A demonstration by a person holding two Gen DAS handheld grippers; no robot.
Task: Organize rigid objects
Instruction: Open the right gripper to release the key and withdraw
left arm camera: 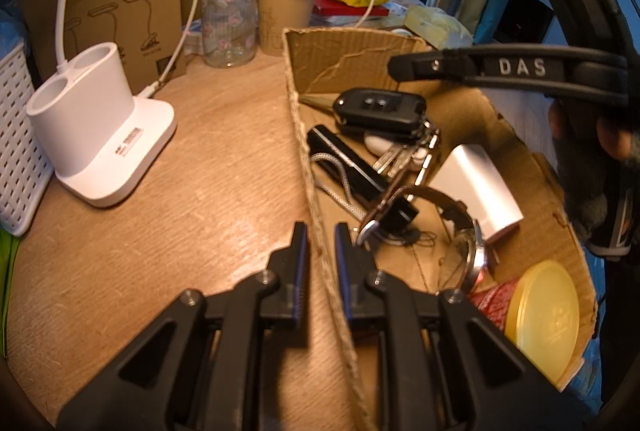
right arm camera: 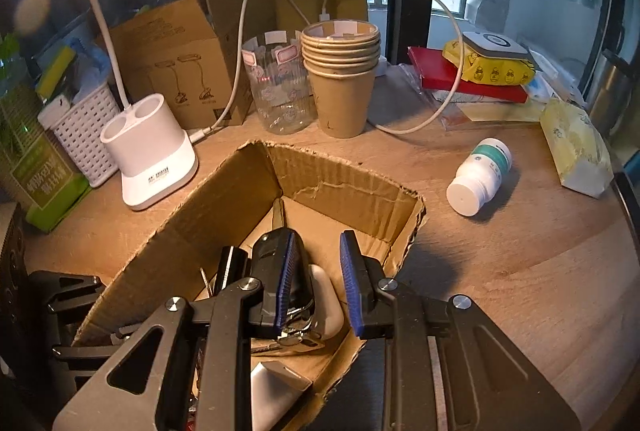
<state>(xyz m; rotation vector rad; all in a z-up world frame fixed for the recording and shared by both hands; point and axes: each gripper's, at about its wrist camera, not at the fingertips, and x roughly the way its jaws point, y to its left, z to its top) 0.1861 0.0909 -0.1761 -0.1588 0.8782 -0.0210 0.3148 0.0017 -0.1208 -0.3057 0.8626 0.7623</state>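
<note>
At the bottom of the left wrist view, the left gripper (left arm camera: 320, 255) is clenched on the frayed wall of the cardboard box (left arm camera: 296, 103), steadying it. The right gripper (right arm camera: 316, 283) hangs nearly closed and empty above the glossy black car key (left arm camera: 378, 109) in the box. Next, likely, comes the smooth white pill bottle (right arm camera: 480, 177), lying on the wooden counter (right arm camera: 520, 271) at middle right; its round body calls for a wide opening.

Bare tabletop (right arm camera: 520, 271) right of cardboard box (right arm camera: 224, 191); bottle (right arm camera: 480, 175) beyond.
</note>
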